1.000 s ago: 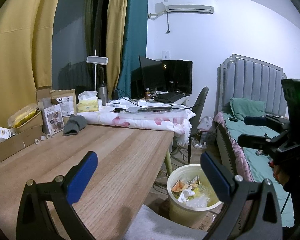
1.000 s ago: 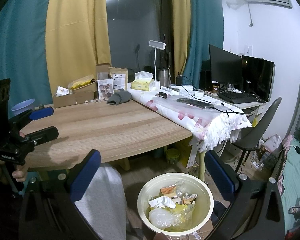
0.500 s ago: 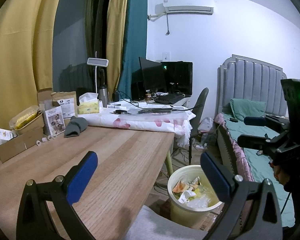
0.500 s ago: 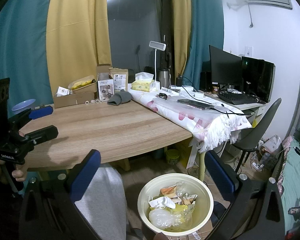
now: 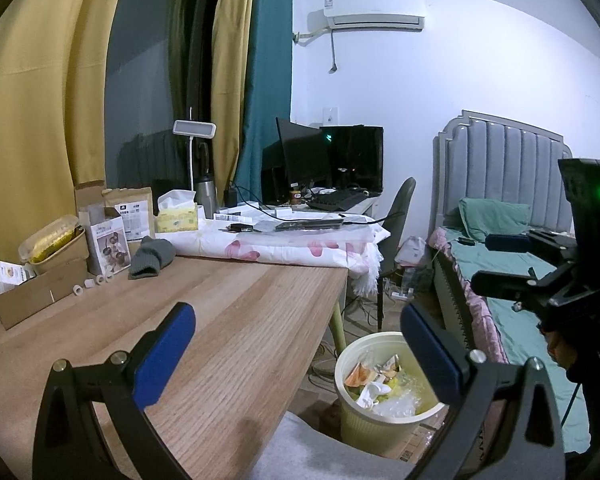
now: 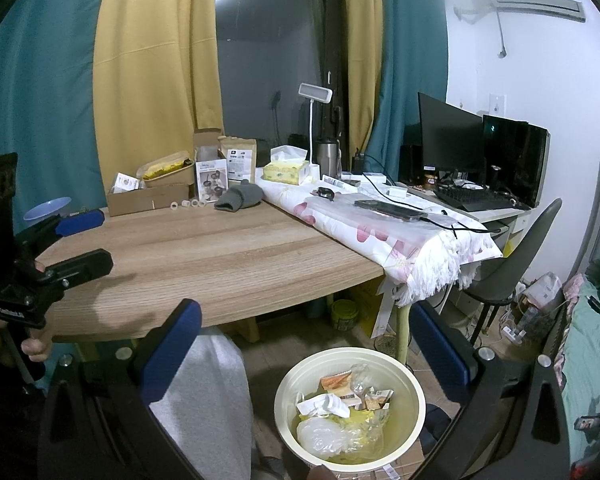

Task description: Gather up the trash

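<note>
- Left tool (image 5: 296,344) hung at about 6 o'clock in its own view, jaws wide apart and holding nothing, over the near edge of the wooden worktop (image 5: 228,320).
- At roughly 9 o'clock on the worktop sat one cardboard box (image 6: 148,198), one clear-lidded food tray (image 6: 166,168) on top of it, and four small white rings (image 6: 190,204) in a row just beside it. I judged the tray light and flimsy, best pinched at its rim; the rings light, stiff and apt to roll, taken across their width.
- Near 12 o'clock lay one grey knitted cloth (image 6: 238,197), soft and limp, best taken at a fold; it may not be trash.
- One tissue box (image 6: 286,170) and one desk lamp (image 6: 315,94) stood behind it.
- One pale bin (image 6: 350,404) stood on the floor at 6 o'clock in the right view, already holding wrappers, crumpled plastic and paper: all light and crushable.
- Right tool (image 6: 306,338) hovered above that bin, jaws spread wide, gripping nothing.
- One grey chair (image 6: 512,264) stood at 3 o'clock.
</note>
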Available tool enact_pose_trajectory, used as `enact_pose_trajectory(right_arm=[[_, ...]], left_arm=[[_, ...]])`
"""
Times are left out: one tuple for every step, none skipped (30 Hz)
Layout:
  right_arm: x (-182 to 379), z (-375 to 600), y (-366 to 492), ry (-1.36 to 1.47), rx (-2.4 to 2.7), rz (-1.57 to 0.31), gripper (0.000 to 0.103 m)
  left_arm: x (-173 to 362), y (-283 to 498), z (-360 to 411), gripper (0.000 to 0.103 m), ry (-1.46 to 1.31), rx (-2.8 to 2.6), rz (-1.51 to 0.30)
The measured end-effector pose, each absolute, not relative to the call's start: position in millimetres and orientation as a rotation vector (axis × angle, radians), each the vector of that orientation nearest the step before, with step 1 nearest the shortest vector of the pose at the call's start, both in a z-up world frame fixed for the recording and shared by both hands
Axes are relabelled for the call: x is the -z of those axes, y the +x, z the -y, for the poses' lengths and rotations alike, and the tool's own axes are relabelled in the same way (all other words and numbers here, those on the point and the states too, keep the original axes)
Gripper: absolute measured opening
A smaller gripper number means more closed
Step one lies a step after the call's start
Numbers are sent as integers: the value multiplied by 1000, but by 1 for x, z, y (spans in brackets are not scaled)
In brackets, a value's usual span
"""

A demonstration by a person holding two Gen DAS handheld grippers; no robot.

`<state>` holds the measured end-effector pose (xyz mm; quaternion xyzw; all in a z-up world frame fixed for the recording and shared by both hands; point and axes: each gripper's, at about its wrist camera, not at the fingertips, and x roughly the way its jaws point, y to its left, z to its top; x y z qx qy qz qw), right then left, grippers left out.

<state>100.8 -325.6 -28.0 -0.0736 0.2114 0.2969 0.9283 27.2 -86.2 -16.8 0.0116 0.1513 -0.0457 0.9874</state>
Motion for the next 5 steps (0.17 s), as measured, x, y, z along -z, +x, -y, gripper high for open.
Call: enact_pose_trajectory(right_arm=[[27,326,101,-152,-609,-433,103],[27,326,102,-152,-609,-433,103],[26,326,101,-154,-610,-432,103],[26,326,101,-153,-610,-432,103],[25,326,102,-155,-611,-431,103]], left_arm=[[16,27,86,102,24,92,-303],[16,27,86,102,23,92,-302],[16,27,86,102,24,92,-302],[14,27,86,102,26,92,-300],[13,27,86,102,27,93,-298]])
